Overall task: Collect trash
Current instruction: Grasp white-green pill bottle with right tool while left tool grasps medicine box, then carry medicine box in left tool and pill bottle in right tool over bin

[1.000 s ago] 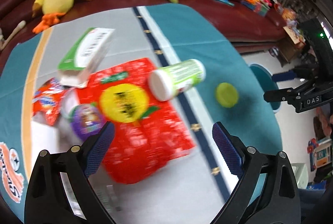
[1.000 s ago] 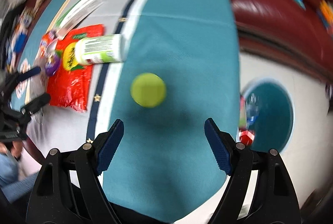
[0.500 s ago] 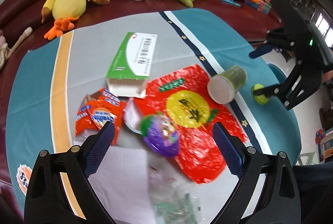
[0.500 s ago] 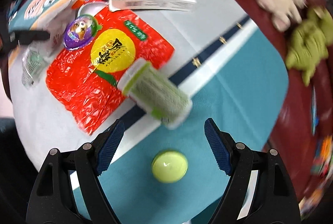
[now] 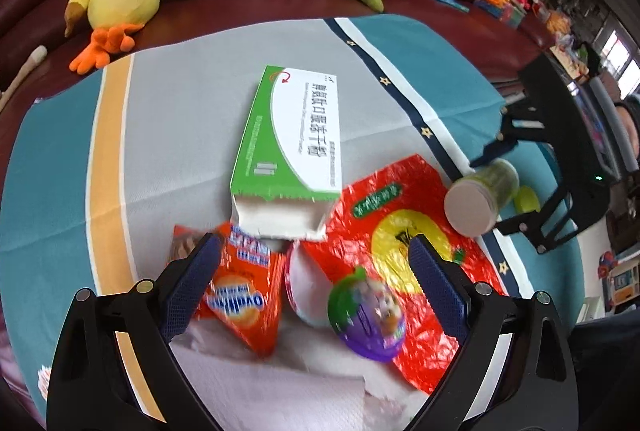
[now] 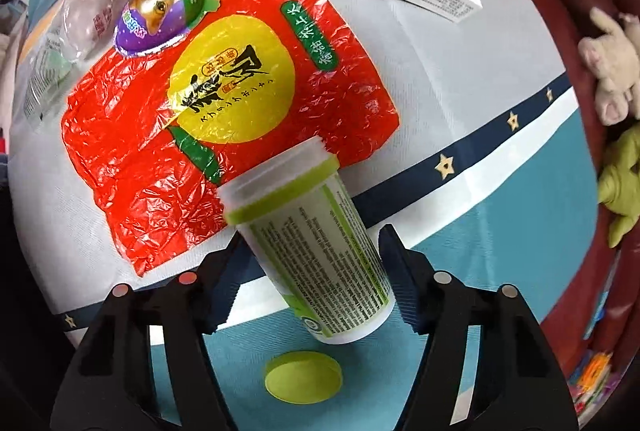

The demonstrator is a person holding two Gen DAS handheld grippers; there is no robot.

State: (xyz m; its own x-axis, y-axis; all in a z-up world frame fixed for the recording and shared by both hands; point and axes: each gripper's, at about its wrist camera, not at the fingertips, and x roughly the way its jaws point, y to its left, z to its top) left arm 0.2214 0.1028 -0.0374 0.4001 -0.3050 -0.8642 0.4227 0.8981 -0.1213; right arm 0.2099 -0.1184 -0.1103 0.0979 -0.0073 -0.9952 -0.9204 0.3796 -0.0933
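Trash lies on the worktop (image 5: 168, 135) and the two claws reach for it.

The right claw (image 6: 310, 273) has its fingers on both sides of a green and white bottle (image 6: 308, 251) that lies on its side, but I cannot tell if they squeeze it yet. The bottle's open end rests on a big red wrapper (image 6: 224, 87). A round green lid (image 6: 303, 376) lies just beside the bottle. The left claw (image 5: 316, 291) is wide apart and holds nothing. It hangs over an orange snack bag (image 5: 240, 295) and a purple jelly cup (image 5: 370, 315). A green and white box (image 5: 296, 135) lies near them.
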